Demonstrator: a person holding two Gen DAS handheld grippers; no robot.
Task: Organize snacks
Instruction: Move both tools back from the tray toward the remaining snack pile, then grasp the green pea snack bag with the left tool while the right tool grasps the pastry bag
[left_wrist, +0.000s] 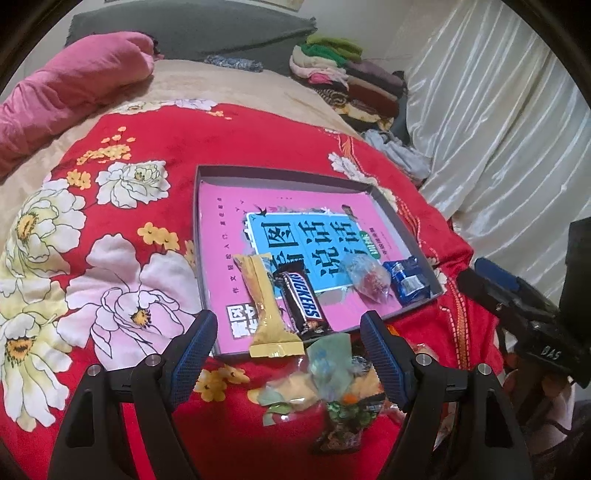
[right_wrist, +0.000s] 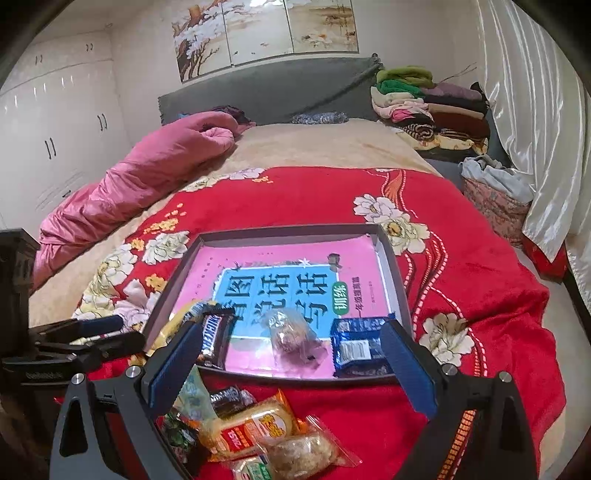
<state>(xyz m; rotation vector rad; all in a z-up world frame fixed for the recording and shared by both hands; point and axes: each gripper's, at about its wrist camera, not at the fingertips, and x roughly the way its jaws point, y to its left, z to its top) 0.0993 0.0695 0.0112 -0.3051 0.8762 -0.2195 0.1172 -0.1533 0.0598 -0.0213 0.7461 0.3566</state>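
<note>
1. In the shallow tray (left_wrist: 413, 236) on the red flowered blanket (left_wrist: 155, 140) we see four snacks along the near edge: a yellow wafer pack (left_wrist: 264, 291), a chocolate bar (left_wrist: 303, 301), a clear-wrapped sweet (left_wrist: 367, 278) and a blue biscuit pack (left_wrist: 406, 280).
2. Just in front of the tray lies a loose pile of snacks (right_wrist: 258, 432).
3. Our left gripper (left_wrist: 288, 354) hangs over that pile, fingers spread and empty.
4. Our right gripper (right_wrist: 291, 365) is likewise released, holding nothing.
</note>
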